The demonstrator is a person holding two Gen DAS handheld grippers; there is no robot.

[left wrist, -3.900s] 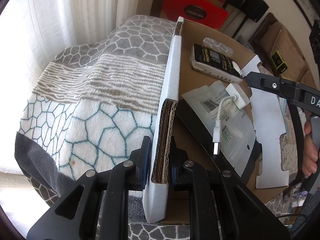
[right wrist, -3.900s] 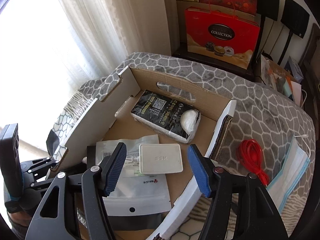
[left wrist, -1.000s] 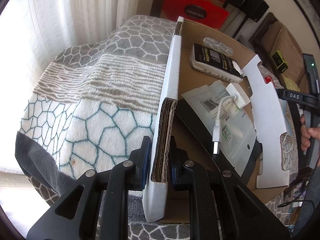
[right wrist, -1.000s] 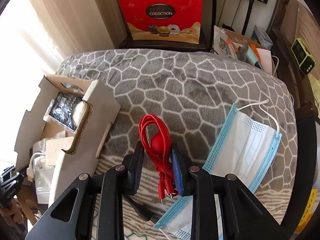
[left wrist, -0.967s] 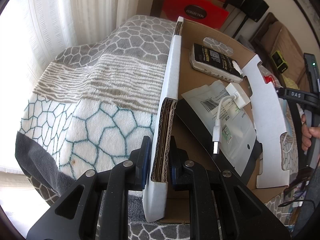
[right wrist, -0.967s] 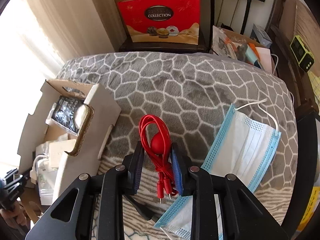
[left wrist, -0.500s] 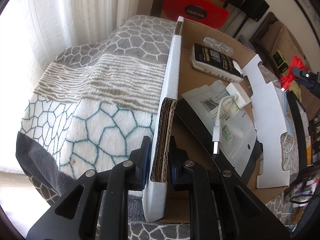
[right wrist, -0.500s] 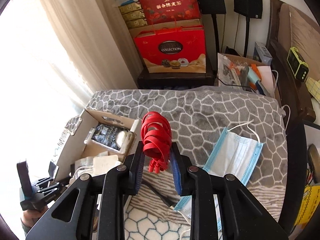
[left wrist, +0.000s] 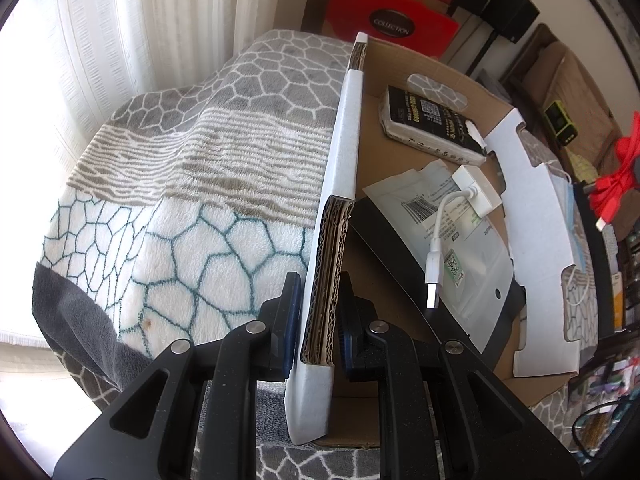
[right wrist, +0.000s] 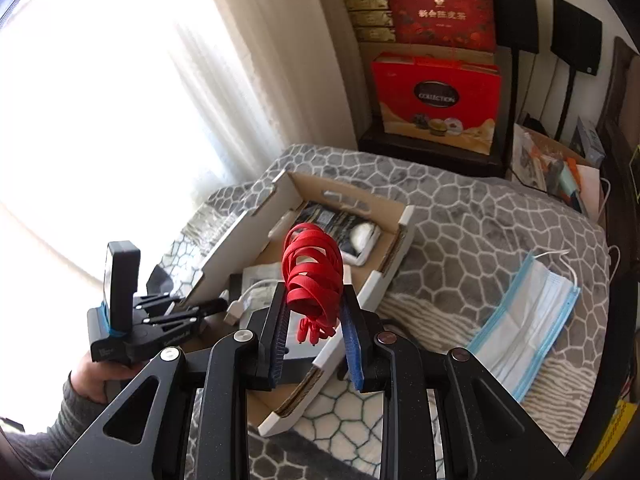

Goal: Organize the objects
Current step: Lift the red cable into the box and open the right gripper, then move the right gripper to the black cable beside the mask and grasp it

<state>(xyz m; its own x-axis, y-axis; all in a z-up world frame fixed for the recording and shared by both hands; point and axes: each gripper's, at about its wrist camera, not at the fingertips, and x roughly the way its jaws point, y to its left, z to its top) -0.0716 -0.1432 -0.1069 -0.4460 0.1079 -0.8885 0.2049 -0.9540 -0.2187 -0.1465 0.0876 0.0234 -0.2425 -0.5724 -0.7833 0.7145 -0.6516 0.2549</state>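
Red cable [right wrist: 313, 276], coiled into flat rubbery loops, pinched between the pads of the right tongs [right wrist: 314, 334] and held in the air above the near end of the cardboard box [right wrist: 394, 258], not yet inside. Already in the box: a black packet [left wrist: 432, 122] with a torn white corner, a white charger [left wrist: 476, 196] with a short stiff lead, and a glossy plastic pouch [left wrist: 472, 264]. Still out on the bed: a pleated blue face mask [right wrist: 524, 320], soft and flat. Left tongs [left wrist: 316, 330] clamped shut on the corrugated wall of the box, steadying it. Fleecy honeycomb-patterned blanket [left wrist: 192, 208] underneath. By the look of it, more than halfway done.
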